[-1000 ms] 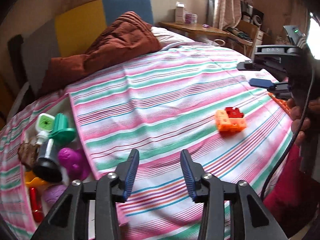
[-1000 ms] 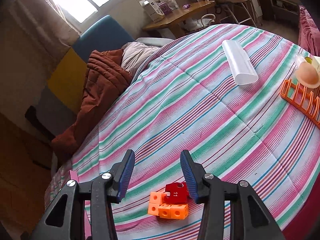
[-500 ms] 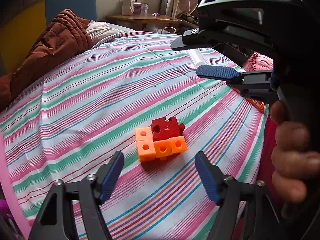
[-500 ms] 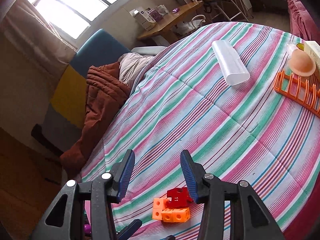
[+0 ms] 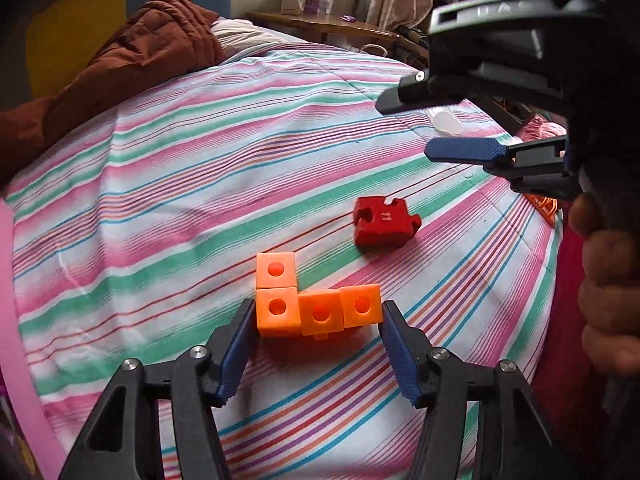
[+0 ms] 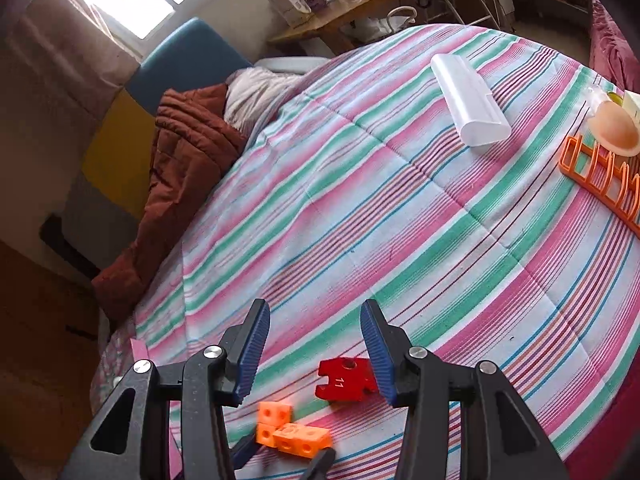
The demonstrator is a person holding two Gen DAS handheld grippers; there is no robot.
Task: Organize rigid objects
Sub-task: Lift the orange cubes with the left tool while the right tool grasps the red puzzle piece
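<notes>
An L-shaped orange cube block [image 5: 318,308] lies on the striped bedspread [image 5: 200,160]. My left gripper [image 5: 318,310] points down at it, jaws closing, with the pads against the two ends of its three-cube row. A red puzzle-shaped piece [image 5: 384,220] marked 11 lies a little beyond, apart from the block. My right gripper [image 6: 314,312] hovers above the red piece [image 6: 344,378], open with nothing between its fingers. In the left wrist view the right gripper [image 5: 424,128] hangs at the upper right, held by a hand [image 5: 608,280].
A white oblong case [image 6: 468,104] lies further up the bed. An orange rack [image 6: 600,176] and a peach round thing [image 6: 614,132] sit near the right edge. A brown quilt [image 5: 132,60] is bunched at the head. A pink rim [image 5: 16,320] shows far left.
My left gripper swung right from the toy pile, dropped to the orange block, widened, then closed round it. The red piece now lies apart from the block. The right gripper stayed put.
</notes>
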